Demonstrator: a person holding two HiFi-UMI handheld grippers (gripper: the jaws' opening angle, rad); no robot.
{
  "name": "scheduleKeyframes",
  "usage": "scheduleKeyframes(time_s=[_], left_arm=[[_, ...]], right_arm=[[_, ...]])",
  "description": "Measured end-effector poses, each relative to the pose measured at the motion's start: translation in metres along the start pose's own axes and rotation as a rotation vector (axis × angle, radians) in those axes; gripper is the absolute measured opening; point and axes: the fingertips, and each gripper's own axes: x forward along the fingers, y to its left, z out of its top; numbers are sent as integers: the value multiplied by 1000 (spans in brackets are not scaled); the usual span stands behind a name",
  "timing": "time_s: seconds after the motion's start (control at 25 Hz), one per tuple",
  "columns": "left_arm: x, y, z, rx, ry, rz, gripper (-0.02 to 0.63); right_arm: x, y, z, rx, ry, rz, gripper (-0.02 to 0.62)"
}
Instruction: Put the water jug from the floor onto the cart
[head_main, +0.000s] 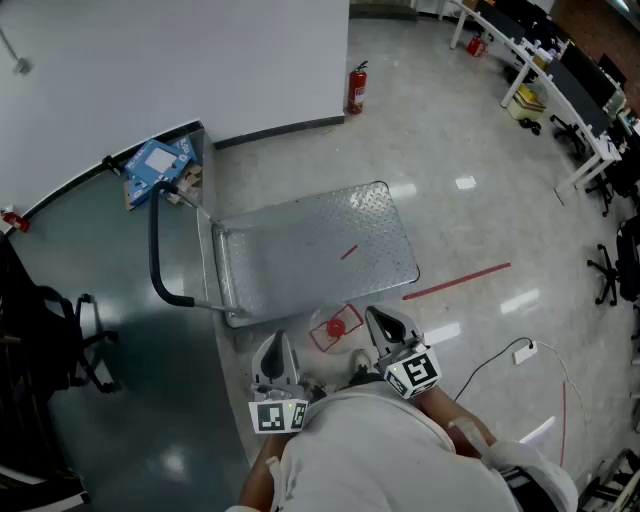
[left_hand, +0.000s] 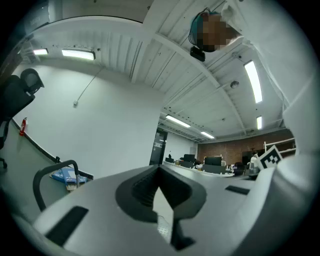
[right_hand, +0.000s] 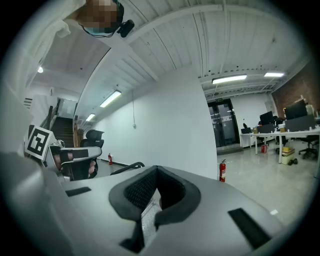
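water jug (head_main: 335, 328) upright on floor, red cap up, just beside near edge of cart (head_main: 330, 250). L tongs (head_main: 277, 347) and R tongs (head_main: 385, 322) flank it, both closed on nothing, aimed up and away. Risks, probably: smooth clear wall slips in a pinch; bumping cart rolls it off.
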Motion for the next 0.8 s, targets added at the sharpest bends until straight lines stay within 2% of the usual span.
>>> scheduleKeyframes(time_s=[0.36, 0.56, 0.68, 0.8], left_arm=[[1, 4, 1, 8, -6, 9, 3], [2, 9, -2, 7, 2, 31, 3], [4, 14, -6, 1, 5, 46, 3], [9, 18, -5, -11, 2, 62, 3]], right_arm=[[5, -1, 0, 2, -10, 5, 12], [13, -3, -6, -22, 3, -25, 12], [36, -8, -43, -44, 137, -40, 14], [64, -12, -106, -28, 364, -11, 15]])
